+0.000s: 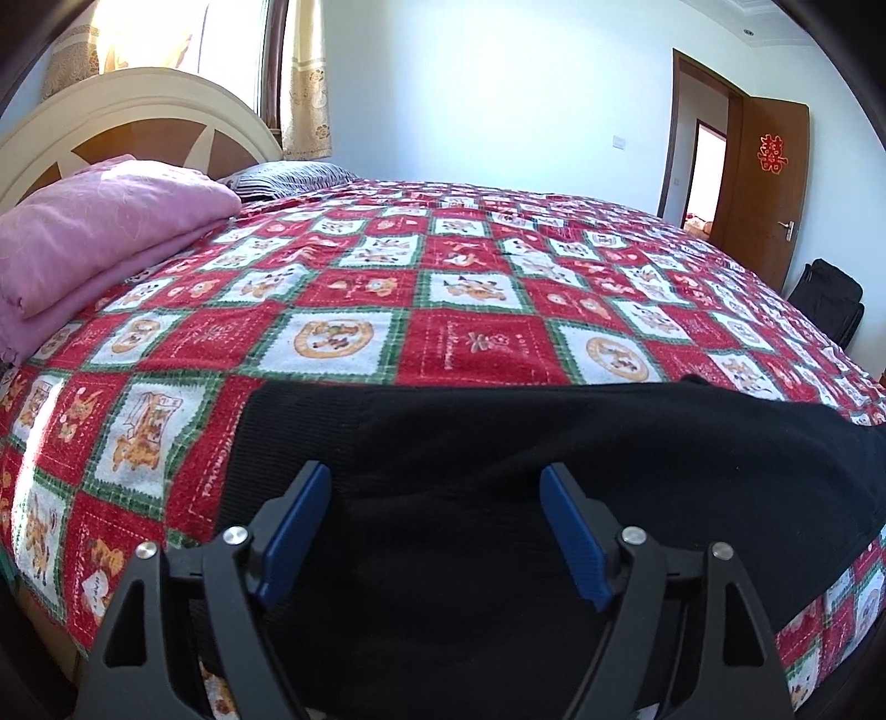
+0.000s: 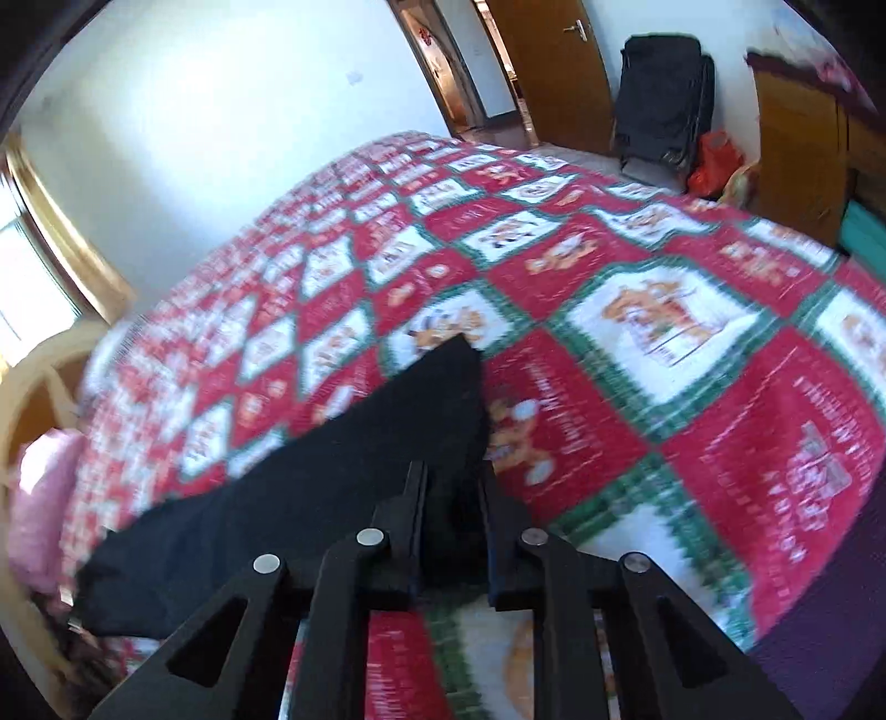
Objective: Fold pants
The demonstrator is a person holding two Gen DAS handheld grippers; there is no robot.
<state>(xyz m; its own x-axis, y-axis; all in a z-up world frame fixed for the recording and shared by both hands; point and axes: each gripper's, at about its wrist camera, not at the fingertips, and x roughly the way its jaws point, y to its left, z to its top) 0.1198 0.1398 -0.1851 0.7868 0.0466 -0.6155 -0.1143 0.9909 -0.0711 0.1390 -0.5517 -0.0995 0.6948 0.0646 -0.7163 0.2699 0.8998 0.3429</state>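
a pink blanket [image 1: 94, 232] lies folded at the head of the bed [image 1: 470, 277]. the black pants [image 1: 554, 471] lie flat on the bed's near edge. the left tongs [image 1: 437, 487] are spread wide above the pants. the right tongs [image 2: 451, 498] are nearly closed, pinching the pants' end.

Bright daylight from window [image 1: 166, 33], right view motion-blurred, fisheye edges dark

One pants [image 1: 554, 471], two claws [image 1: 437, 526] [image 2: 451, 520], one pink blanket [image 1: 105, 232].
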